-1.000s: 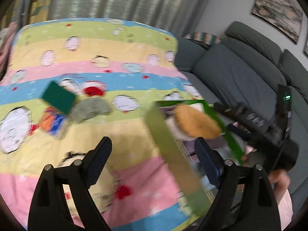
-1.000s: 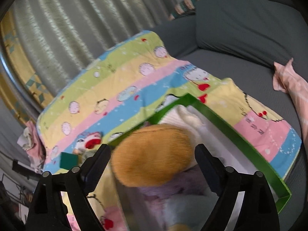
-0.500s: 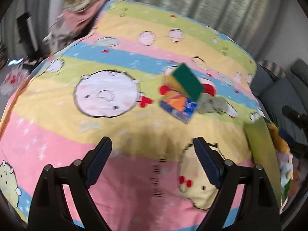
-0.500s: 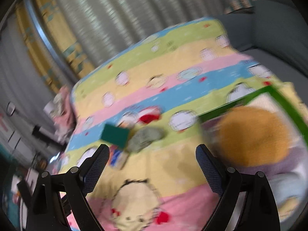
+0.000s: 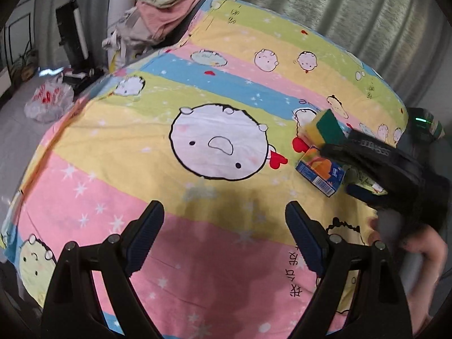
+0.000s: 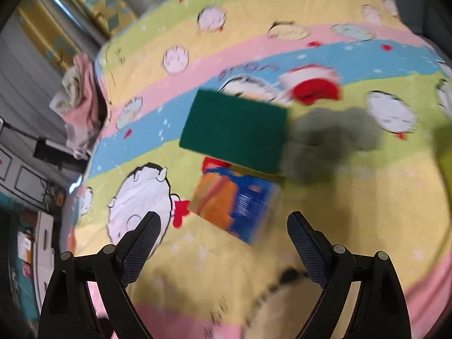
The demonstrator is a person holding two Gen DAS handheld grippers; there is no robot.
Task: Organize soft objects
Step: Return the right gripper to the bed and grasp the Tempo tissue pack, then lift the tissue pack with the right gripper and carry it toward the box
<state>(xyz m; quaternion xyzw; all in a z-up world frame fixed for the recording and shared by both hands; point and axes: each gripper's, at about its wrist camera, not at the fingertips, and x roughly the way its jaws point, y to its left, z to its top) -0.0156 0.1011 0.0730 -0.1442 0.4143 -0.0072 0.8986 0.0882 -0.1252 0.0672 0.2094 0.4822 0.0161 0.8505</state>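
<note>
Both tongs stand wide apart and hold nothing: our left tongs (image 5: 224,237) hover over the pink stripe of the bed, and our right tongs (image 6: 223,243) hang just short of the small cluster of things we mean to sort.

The largest thing is the striped cartoon-print bedspread (image 5: 141,152), pastel bands of pink, yellow, blue and green, which carries everything. At its far corner lies a heap of pink and cream clothes (image 5: 166,2), well apart from the cluster.

Within the cluster, the grey fuzzy cloth lump (image 6: 333,144) lies just to the right of the sponge; it is blurred, so we cannot say whether the two touch. It looks limp and light, and we judge that a pinch into its middle bulk would gather enough of it to lift.

The green-topped yellow scouring sponge (image 6: 234,130) lies tilted, its near edge resting on the box. It should be light and springy, with a rough top that will not slip; we would take it across its short sides, so the tongs squeeze the yellow foam.

The small blue and orange printed cardboard box (image 6: 234,206) lies nearest the right tongs, partly under the sponge. We judge it light but crushable, best held gently across its flat faces.
</note>
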